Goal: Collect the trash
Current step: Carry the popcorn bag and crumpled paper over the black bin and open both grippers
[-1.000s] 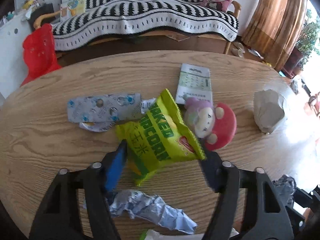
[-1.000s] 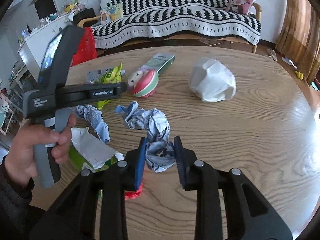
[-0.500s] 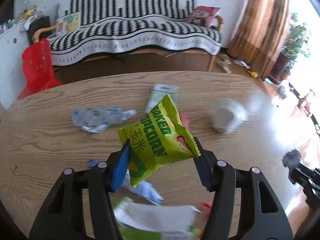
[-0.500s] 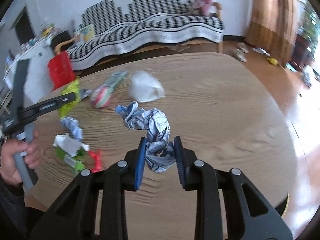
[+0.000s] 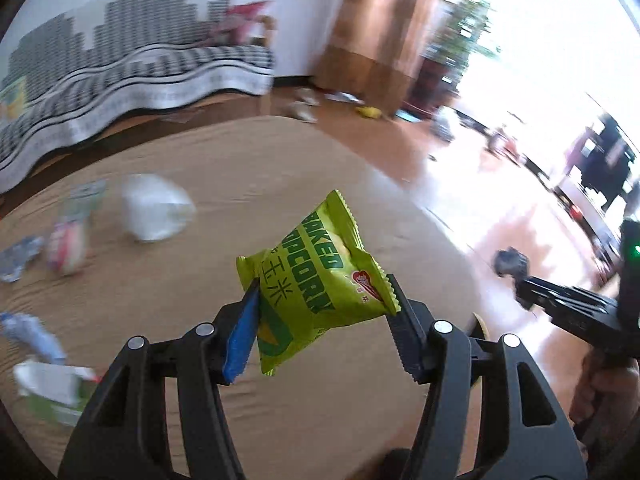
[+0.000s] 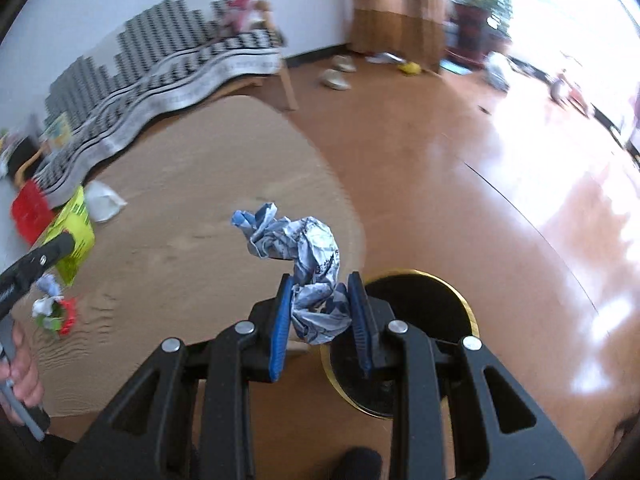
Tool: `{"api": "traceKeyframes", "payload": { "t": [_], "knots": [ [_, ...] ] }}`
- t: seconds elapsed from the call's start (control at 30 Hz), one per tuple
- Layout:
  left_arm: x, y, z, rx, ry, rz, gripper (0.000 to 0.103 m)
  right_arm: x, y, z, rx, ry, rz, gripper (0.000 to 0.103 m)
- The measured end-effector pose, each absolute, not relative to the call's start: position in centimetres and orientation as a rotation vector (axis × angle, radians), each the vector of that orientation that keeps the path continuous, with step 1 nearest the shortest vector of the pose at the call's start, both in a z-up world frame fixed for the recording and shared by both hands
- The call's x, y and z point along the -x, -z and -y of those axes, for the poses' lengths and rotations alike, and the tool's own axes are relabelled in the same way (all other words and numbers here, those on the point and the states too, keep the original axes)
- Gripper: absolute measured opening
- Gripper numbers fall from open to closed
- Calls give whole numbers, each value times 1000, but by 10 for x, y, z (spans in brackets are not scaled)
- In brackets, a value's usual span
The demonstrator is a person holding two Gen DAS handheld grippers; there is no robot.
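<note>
Two pieces of trash are in my grip at once. Lowest in the right wrist view, my right gripper (image 6: 322, 312) is clenched on the crumpled wrapper (image 6: 304, 264), which sticks up toward mid-frame. Just behind the fingers, at lower centre-right, sits the black bin (image 6: 416, 312) with its gold rim, on the floor beside the table (image 6: 200, 208) edge. I judge the step in hand to be the drop, and to do it well I want the wrapper squarely over the dark opening before I let go; right now it looks to hang just left of the rim.

In the left wrist view, my left gripper (image 5: 320, 320) grasps the green popcorn bag (image 5: 316, 280) by its lower corner, at mid-frame above the tabletop. That thin corner hold could slip, so I would carry it gently and let the right side drop first, keeping the two tools apart.

Further off, at the left edge, blurred leftovers wait on the table: a white wad (image 5: 154, 208) and other scraps I cannot identify.
</note>
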State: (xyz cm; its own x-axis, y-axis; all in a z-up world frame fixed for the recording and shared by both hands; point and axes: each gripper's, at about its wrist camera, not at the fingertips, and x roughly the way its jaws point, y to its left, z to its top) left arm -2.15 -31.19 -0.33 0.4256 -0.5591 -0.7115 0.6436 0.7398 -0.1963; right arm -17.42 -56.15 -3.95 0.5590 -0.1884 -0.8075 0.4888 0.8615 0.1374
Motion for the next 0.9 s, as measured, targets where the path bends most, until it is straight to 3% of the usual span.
{"api": "traceKeyframes", "payload": {
  "t": [0.33,0.9],
  "knots": [
    [109,31,427,-223,1014,-857,58,230,79,639,-490,553,-986,28],
    [121,54,465,-271,1064,-901,58,233,96,658,-562,568,-1028,28]
  ]
}}
